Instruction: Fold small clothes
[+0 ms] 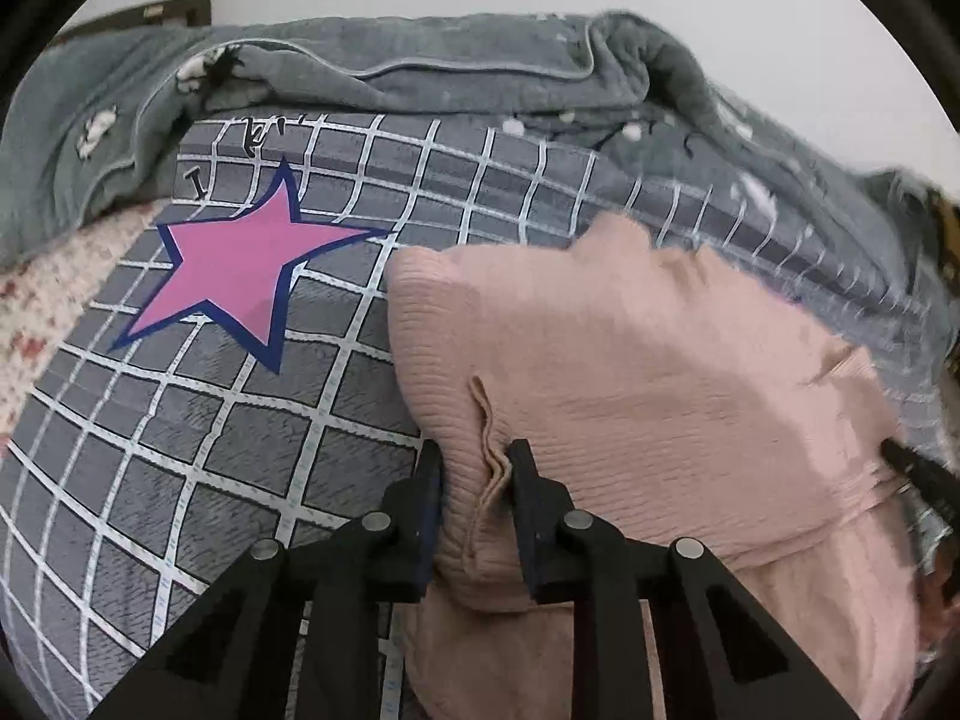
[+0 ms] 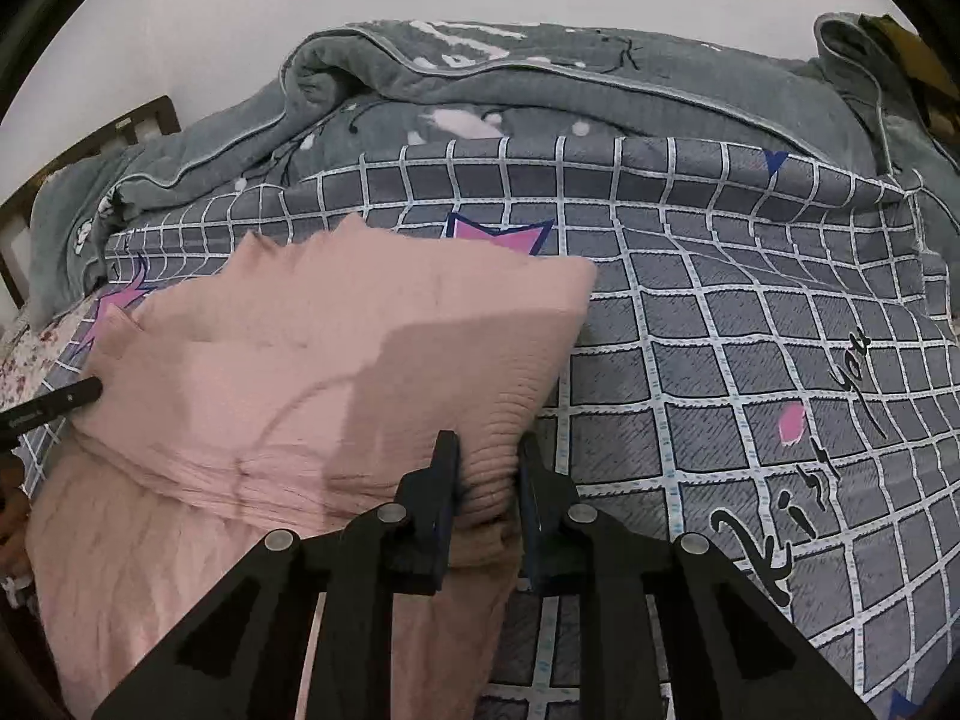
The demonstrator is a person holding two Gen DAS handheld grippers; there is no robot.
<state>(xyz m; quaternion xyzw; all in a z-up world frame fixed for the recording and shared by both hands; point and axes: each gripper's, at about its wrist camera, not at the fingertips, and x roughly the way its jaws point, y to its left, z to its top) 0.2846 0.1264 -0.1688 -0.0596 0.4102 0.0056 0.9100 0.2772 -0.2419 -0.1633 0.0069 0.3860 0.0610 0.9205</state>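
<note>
1. Across the left wrist view, the pink knitted garment (image 1: 630, 372) lies on the checked bedsheet (image 1: 198, 450), its near part hidden under the left claw (image 1: 474, 462), which pinches a ribbed fold. Its long axis runs left to right; open sheet lies leftward around the pink star (image 1: 240, 276).
2. Seen from the right wrist, the right claw (image 2: 486, 456) grips the garment's (image 2: 336, 360) right ribbed edge; bare sheet (image 2: 750, 360) spreads rightward to the grey quilt (image 2: 540, 96).

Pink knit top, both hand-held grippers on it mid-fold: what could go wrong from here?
1. The left hand-held gripper pinches only a bunched ridge of the pink knit top; layers may slip out.
2. The right hand-held gripper grips right at the top's edge, so a pull could free it.
3. The checked bedspread is soft and wrinkled; the fold may land skewed.
</note>
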